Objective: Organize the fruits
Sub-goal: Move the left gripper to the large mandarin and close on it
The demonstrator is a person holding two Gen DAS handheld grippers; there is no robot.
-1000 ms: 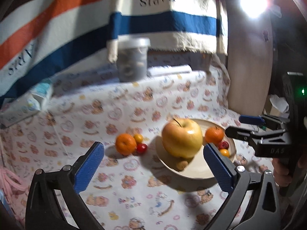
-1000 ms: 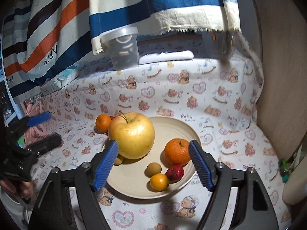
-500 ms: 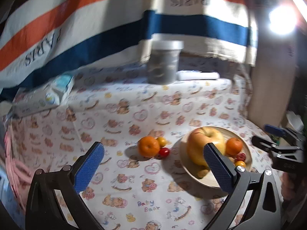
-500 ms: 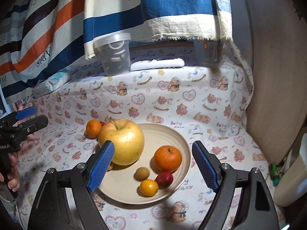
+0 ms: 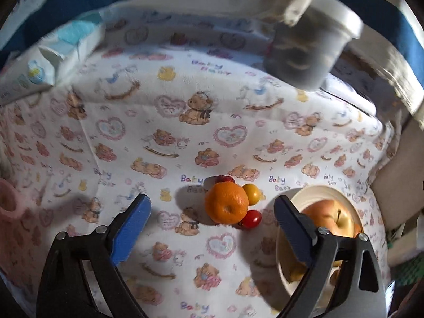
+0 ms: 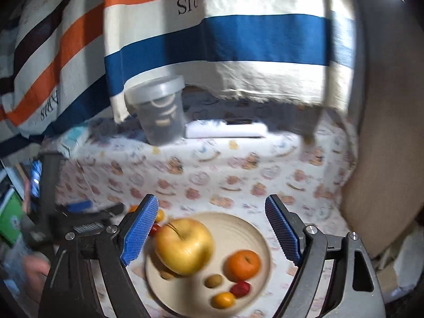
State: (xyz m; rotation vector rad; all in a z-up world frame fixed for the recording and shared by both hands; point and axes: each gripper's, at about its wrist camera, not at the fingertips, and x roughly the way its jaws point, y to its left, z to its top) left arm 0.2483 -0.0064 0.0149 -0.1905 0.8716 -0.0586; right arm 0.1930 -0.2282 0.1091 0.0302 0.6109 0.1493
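An orange [image 5: 226, 206] lies on the bear-print cloth with a small yellow fruit [image 5: 251, 193], a red cherry tomato [image 5: 251, 219] and a red fruit [image 5: 222, 179] behind it. My left gripper [image 5: 210, 226] is open above and just in front of this group. The cream plate [image 6: 249, 228] holds a yellow apple [image 6: 184, 246], an orange [image 6: 242, 265] and three small fruits [image 6: 222, 300]. The plate [image 5: 316, 193] and apple [image 5: 328, 218] also show in the left wrist view. My right gripper [image 6: 210, 232] is open over the plate and holds nothing.
A lidded grey tub [image 6: 160, 112] and a white flat box [image 6: 225, 131] stand at the back under a striped towel [image 6: 212, 39]. A tissue pack [image 5: 53, 61] lies at back left. A beige panel [image 6: 389, 159] bounds the right side.
My left gripper has swung left and dropped close over the orange and small fruits on the cloth. My right gripper has pulled back and tilted up; the plate sits lower in its view.
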